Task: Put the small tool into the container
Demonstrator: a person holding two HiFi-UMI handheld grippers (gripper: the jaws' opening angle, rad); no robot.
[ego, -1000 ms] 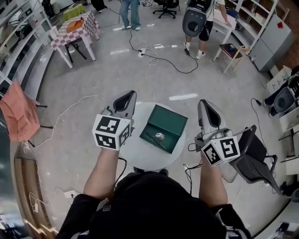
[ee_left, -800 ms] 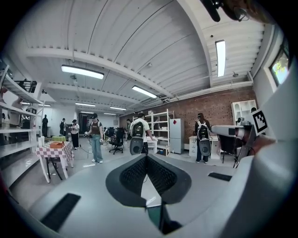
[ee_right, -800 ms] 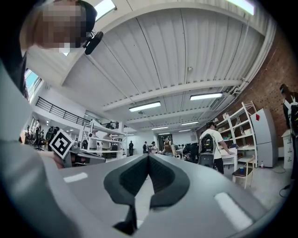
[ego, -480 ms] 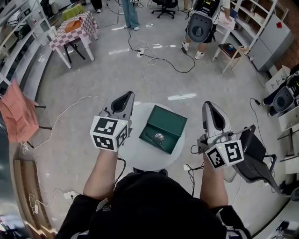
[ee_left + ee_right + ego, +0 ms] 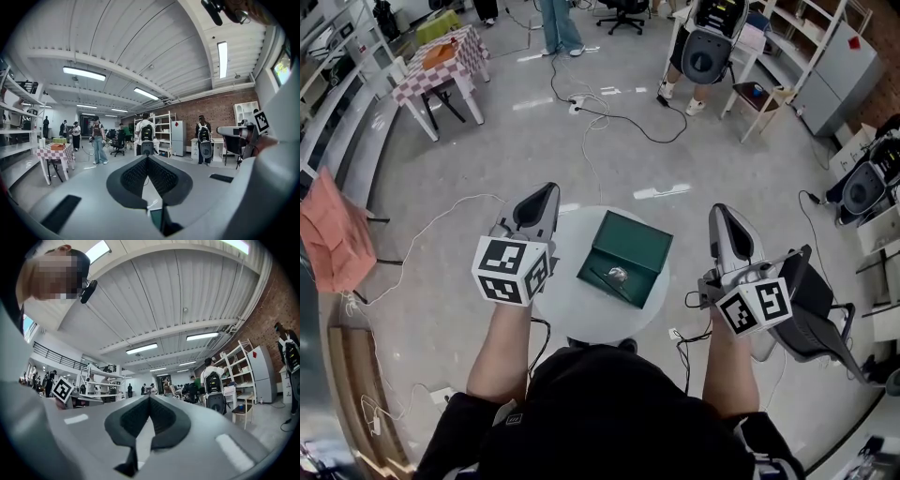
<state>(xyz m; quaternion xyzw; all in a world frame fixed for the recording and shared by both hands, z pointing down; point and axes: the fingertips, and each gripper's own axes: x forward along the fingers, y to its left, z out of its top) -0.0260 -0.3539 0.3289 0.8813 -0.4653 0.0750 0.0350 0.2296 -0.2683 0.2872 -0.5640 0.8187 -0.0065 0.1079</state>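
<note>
- The left gripper and right gripper hang just off the left and right edges of the round white tabletop. Both have their jaws closed on nothing.
- The small tool, a thin dark rod with a silvery knob, lies on the flat green rectangular container mid-tabletop (inside it or on a shut lid, I cannot tell).
- If it is on a lid, part one gripper's jaws before descending, pinch across the rod, and steady the container with the other.
</note>
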